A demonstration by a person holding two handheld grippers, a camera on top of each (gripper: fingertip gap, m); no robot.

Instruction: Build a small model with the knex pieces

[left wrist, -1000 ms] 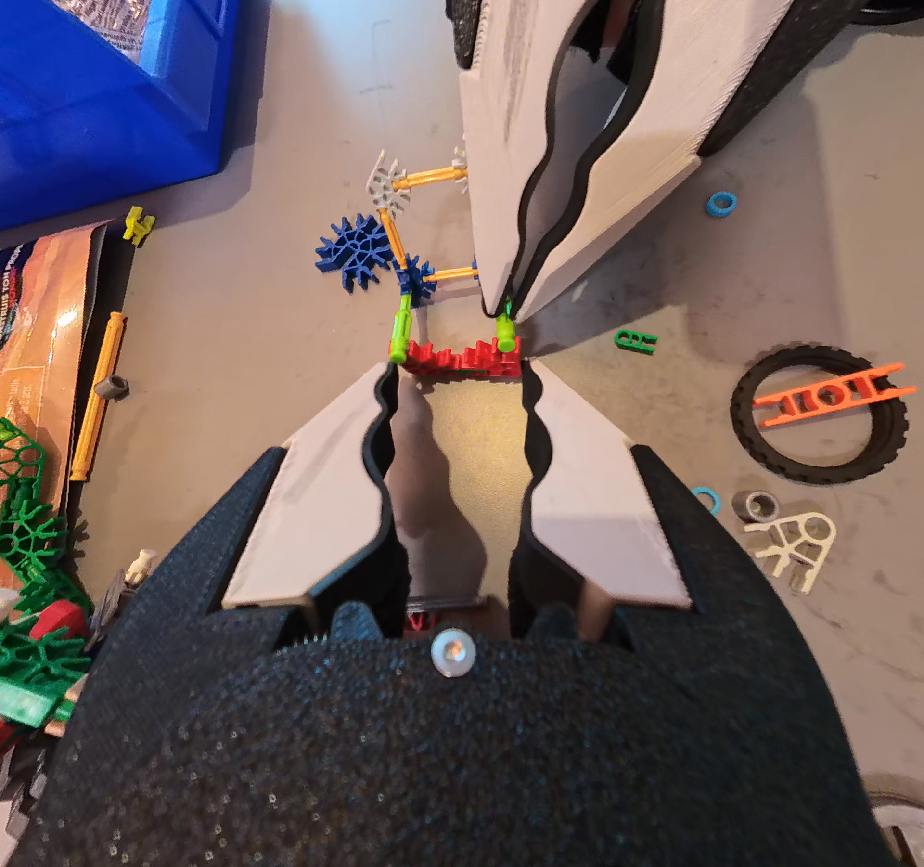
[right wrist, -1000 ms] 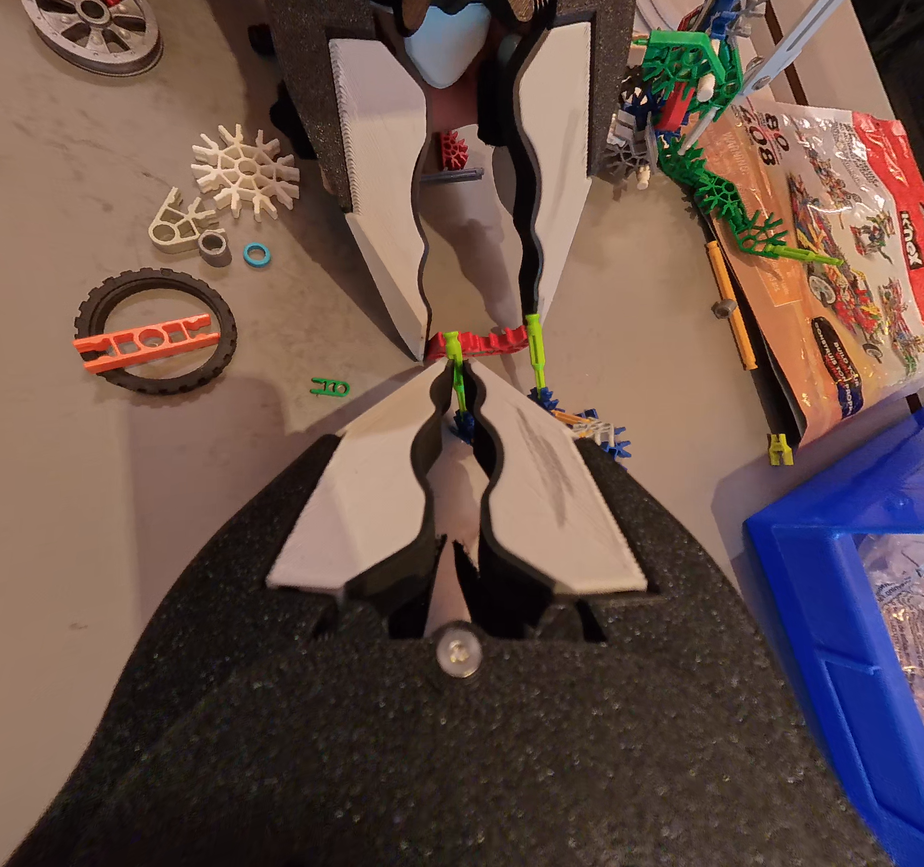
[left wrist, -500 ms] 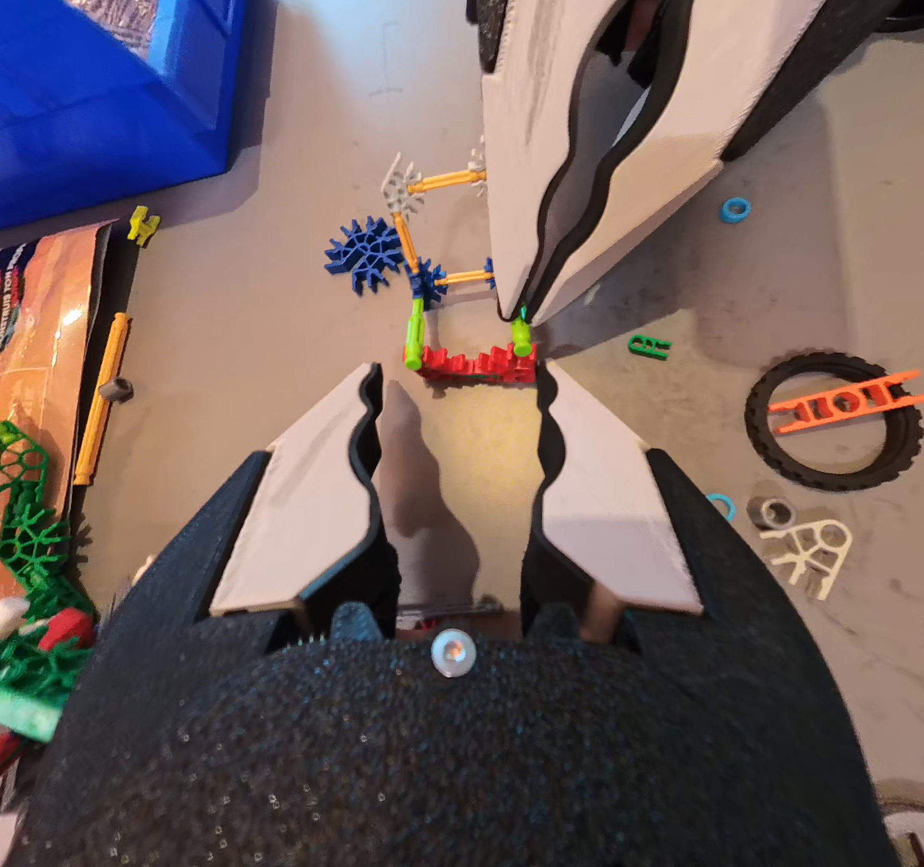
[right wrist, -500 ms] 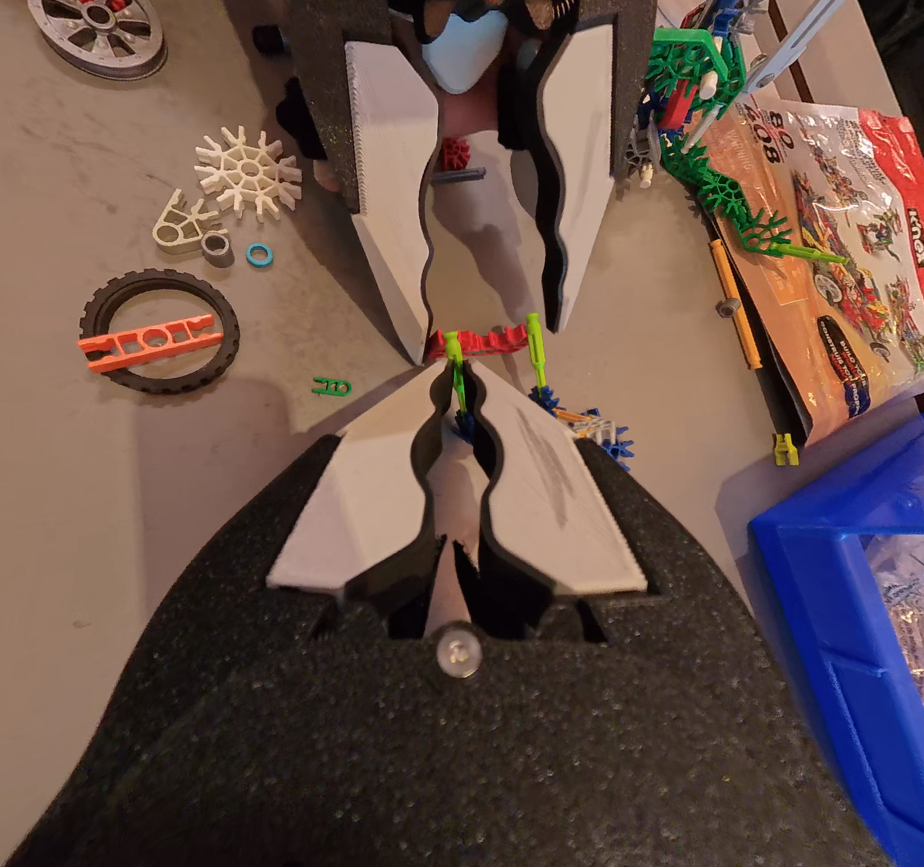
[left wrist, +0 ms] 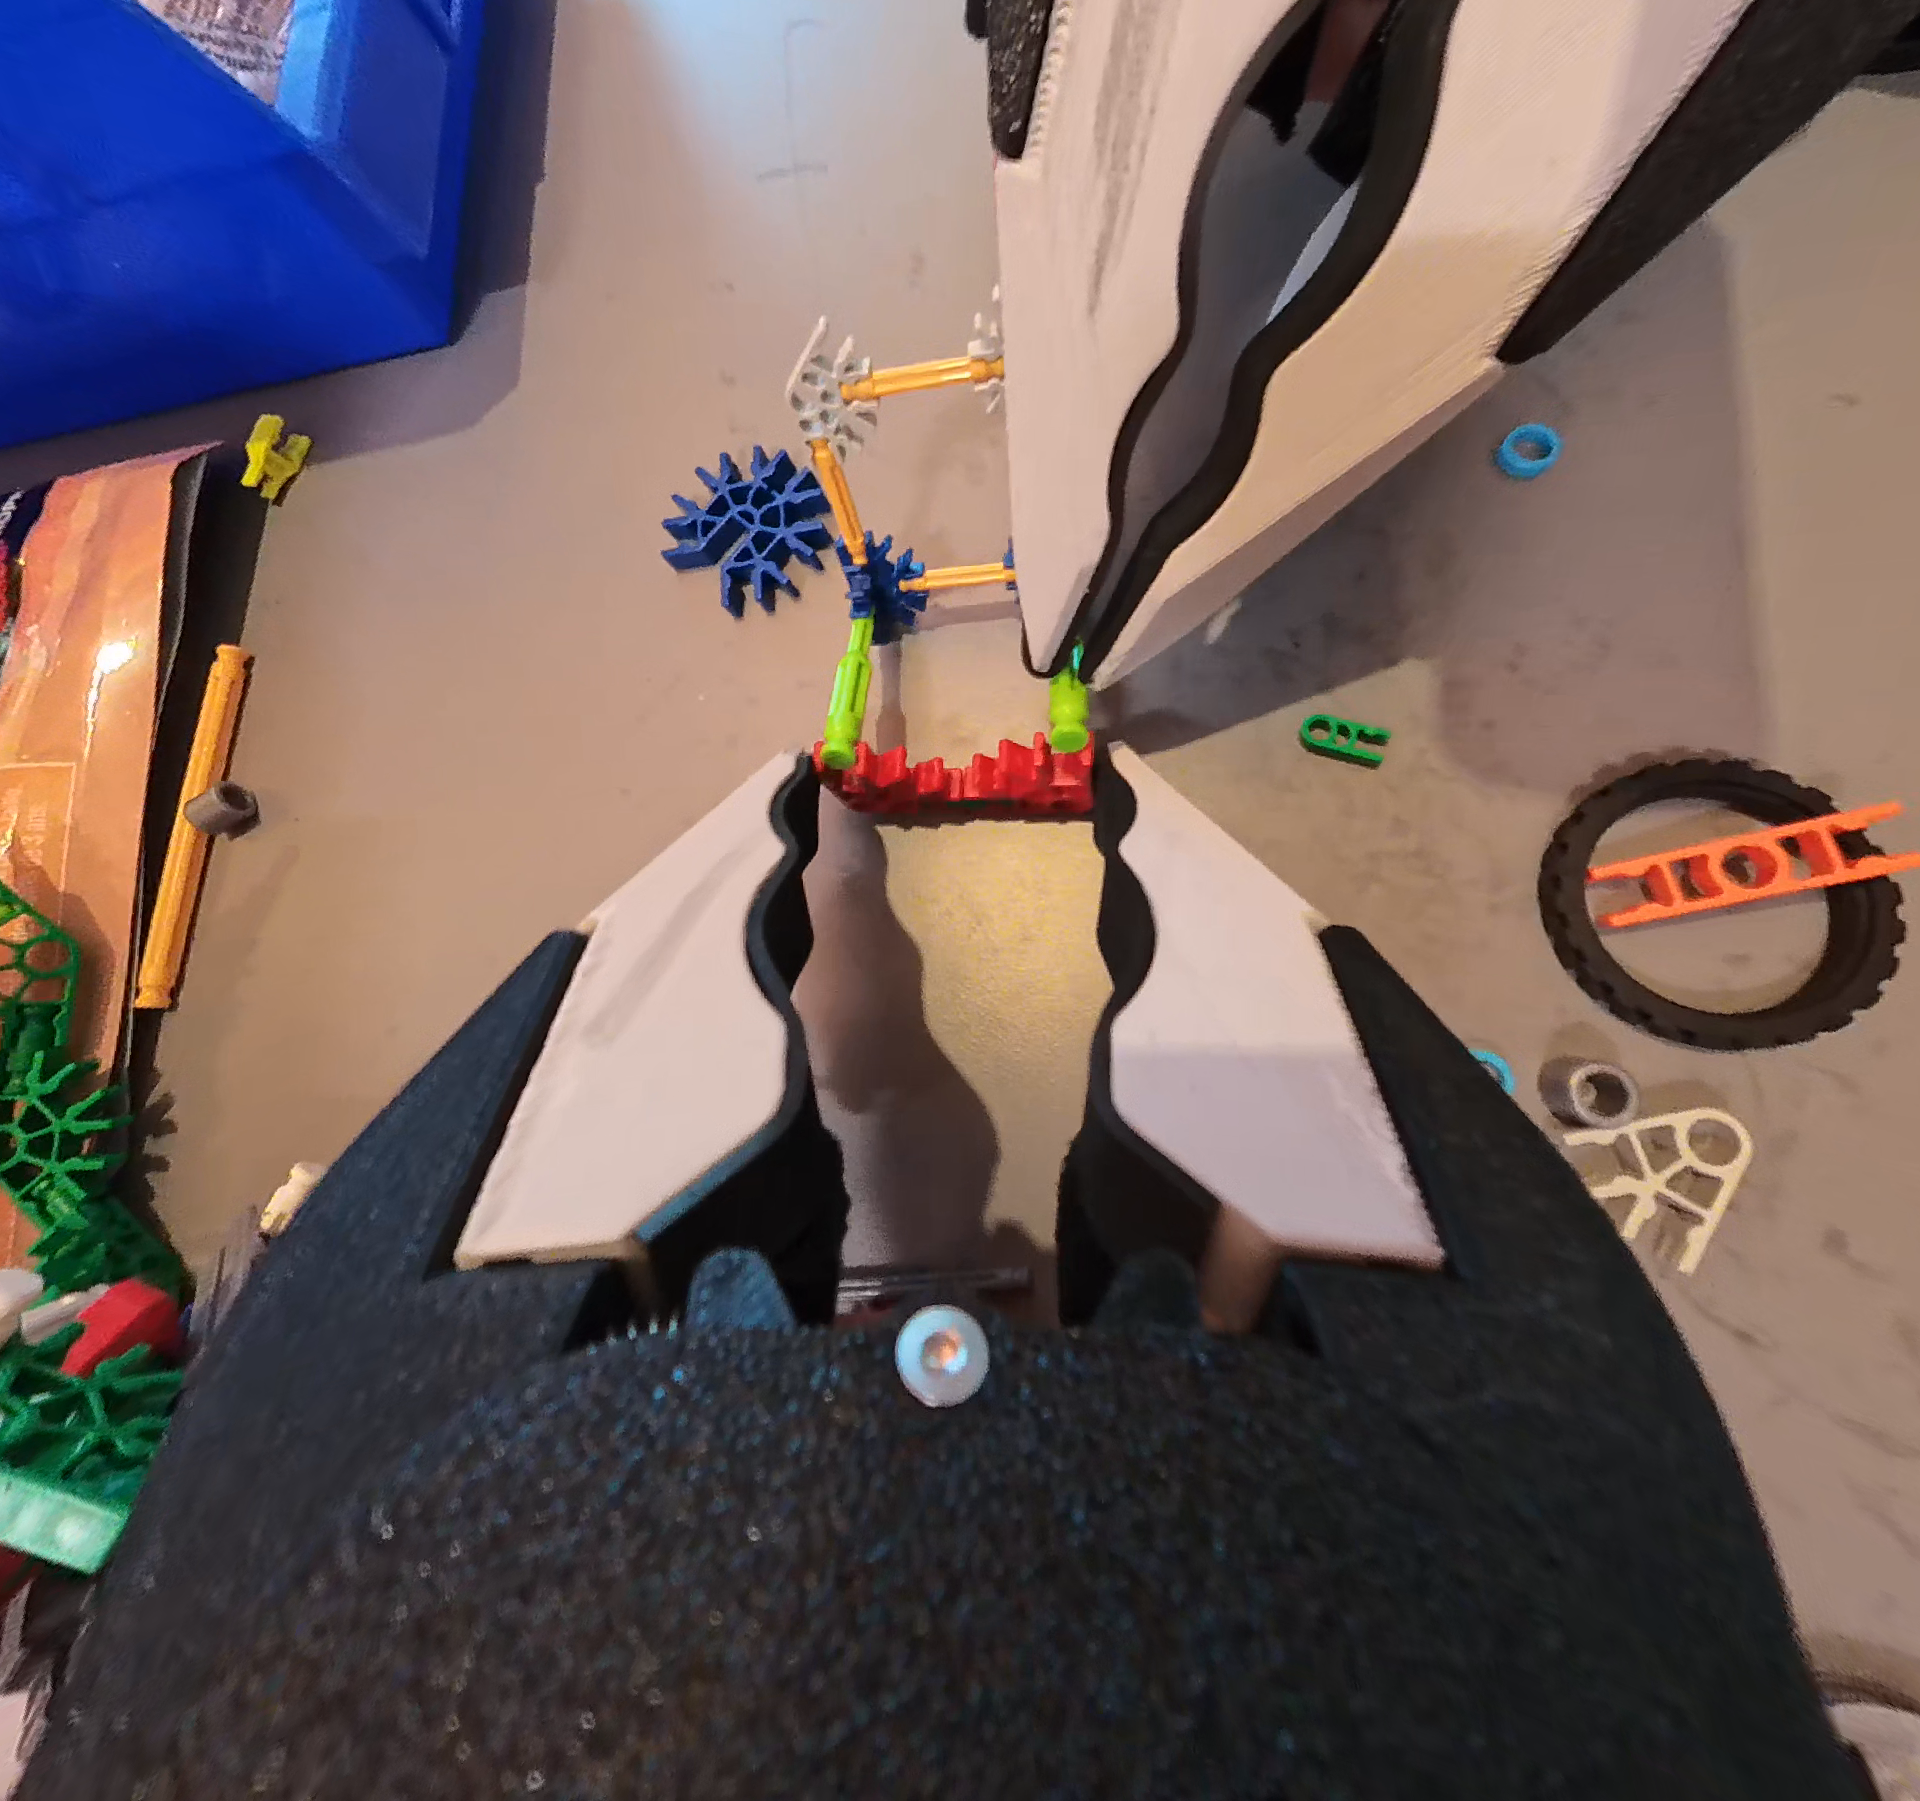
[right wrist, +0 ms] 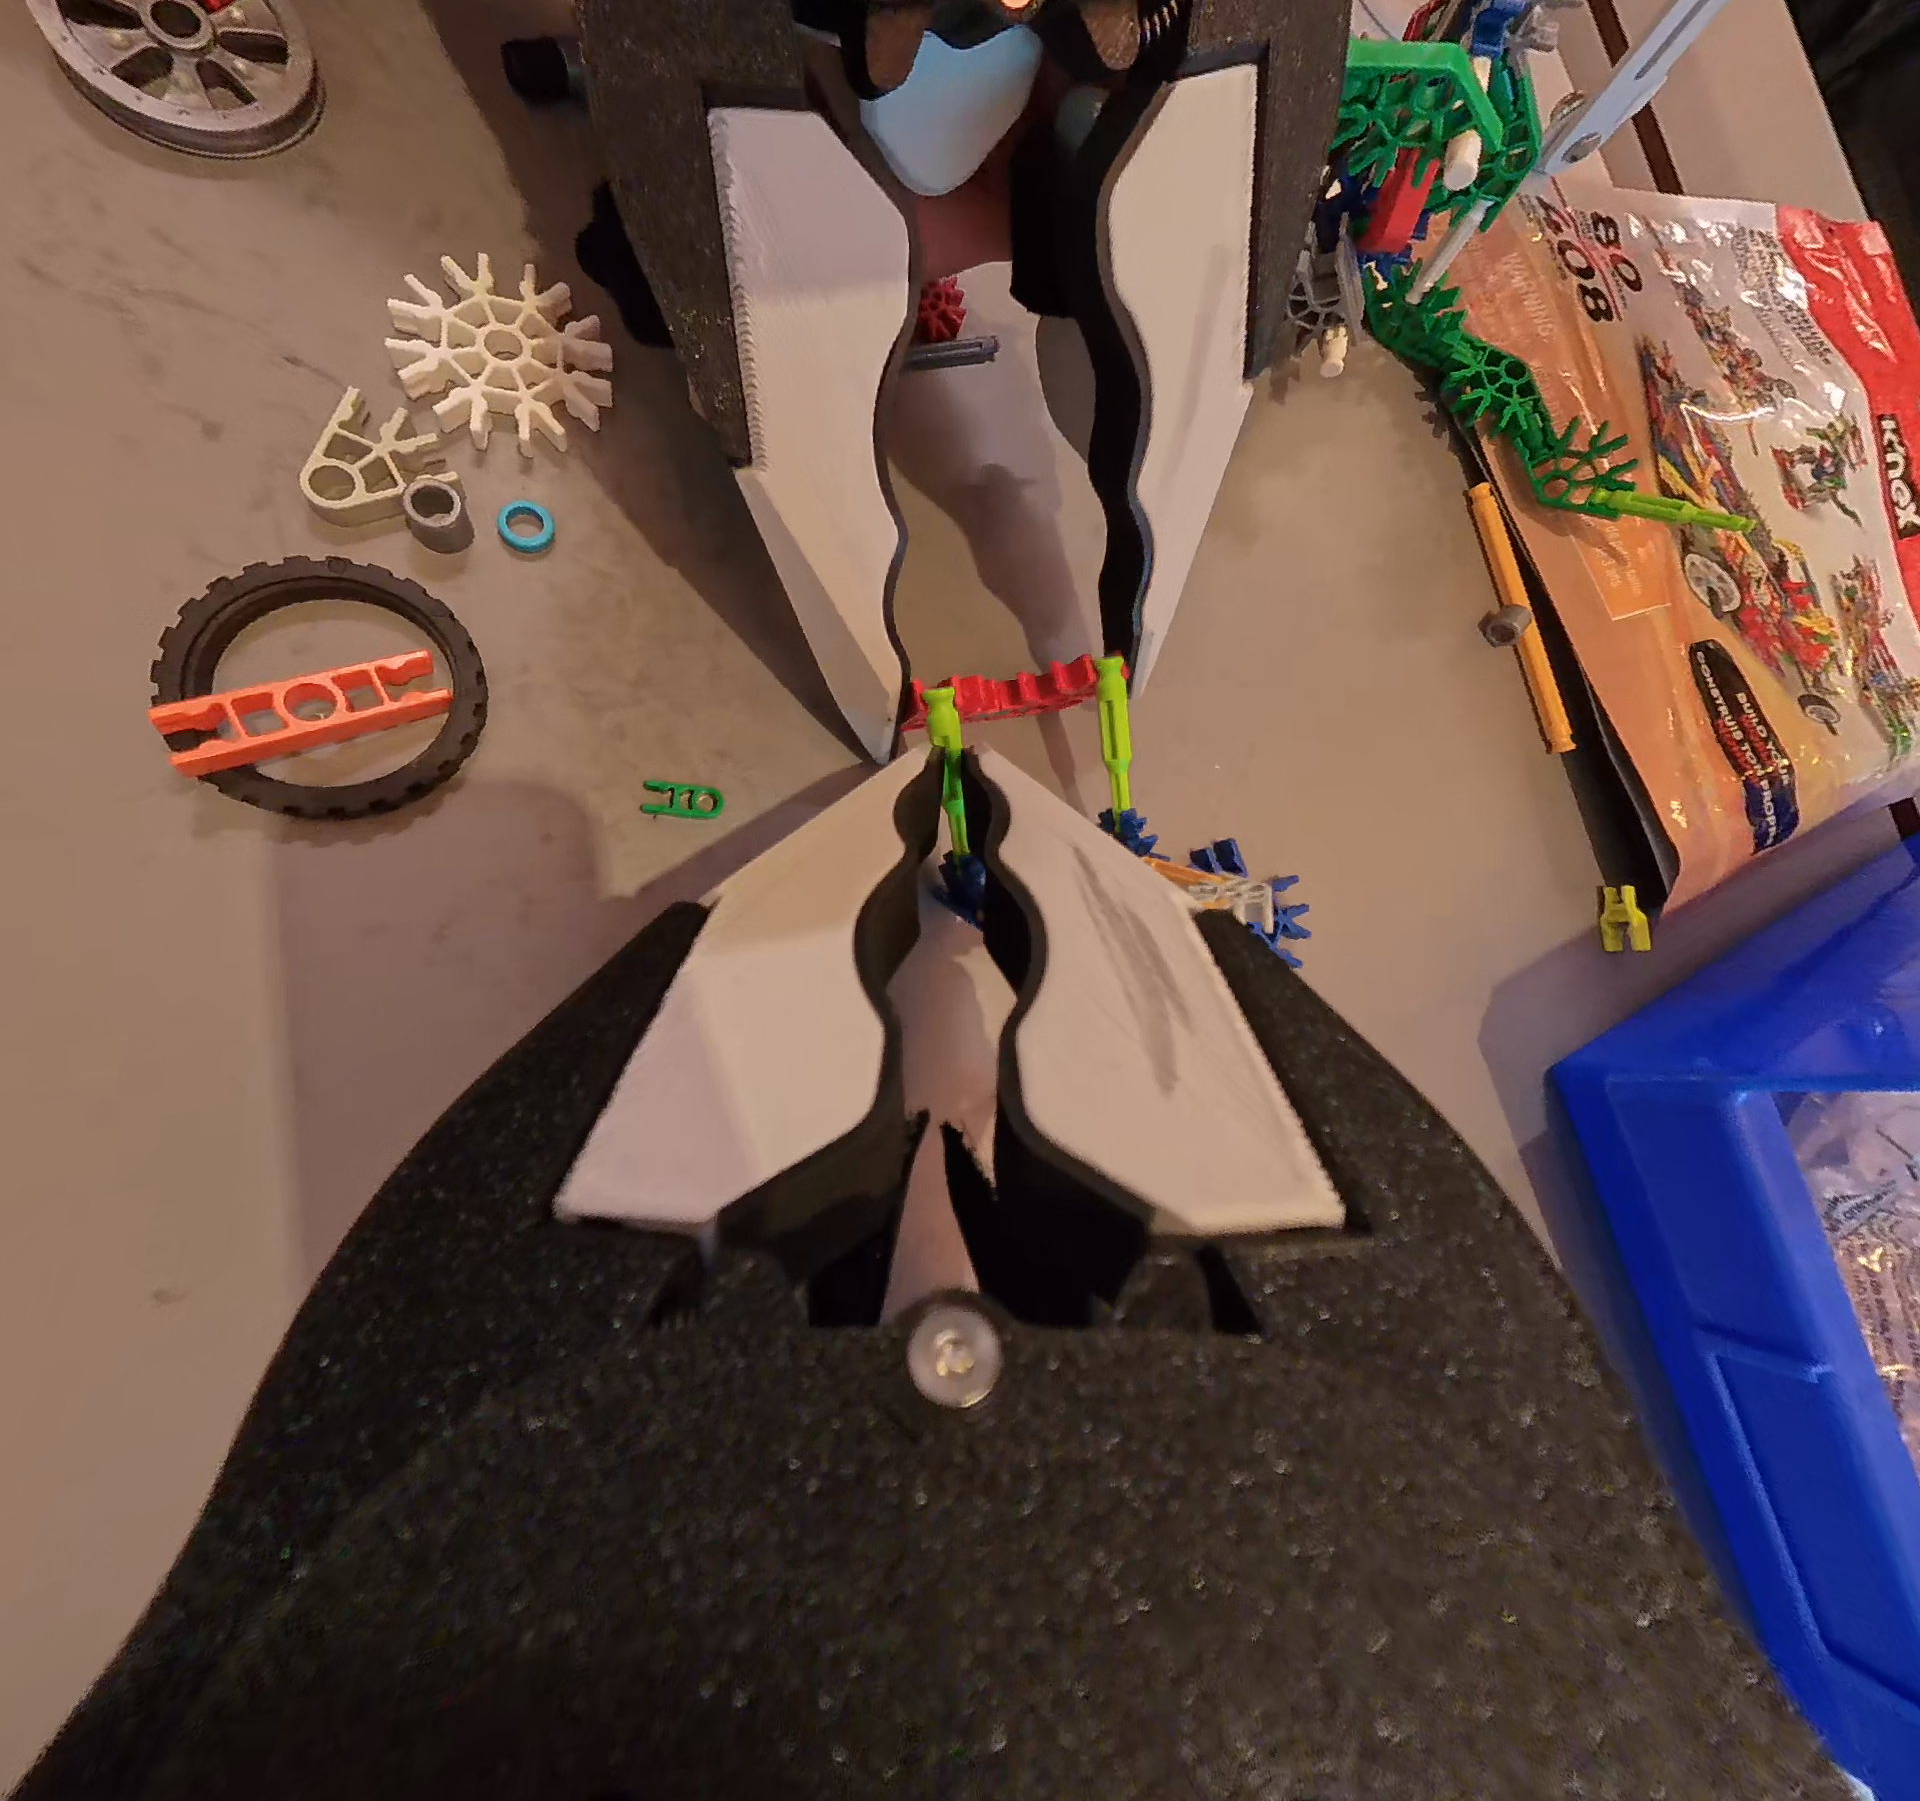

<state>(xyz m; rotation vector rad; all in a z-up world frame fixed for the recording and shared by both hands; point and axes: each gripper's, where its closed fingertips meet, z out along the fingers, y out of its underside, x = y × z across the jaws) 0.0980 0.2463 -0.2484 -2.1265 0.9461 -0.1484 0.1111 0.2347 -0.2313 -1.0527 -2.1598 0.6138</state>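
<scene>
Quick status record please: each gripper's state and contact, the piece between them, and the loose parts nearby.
left gripper: open, fingertips bracketing the ends of the red toothed piece
right gripper: shut on a lime green rod
assembly: two lime rods join the red piece to blue connectors, with orange rods beyond
loose right of the left gripper: small green clip, black tyre with orange strip across it
loose left: blue bin

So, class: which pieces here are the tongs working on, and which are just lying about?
In hand: left tongs, right tongs, red connector, green rod.
Lying about: black tyre, orange piece, white snowflake connector, blue bin.
</scene>
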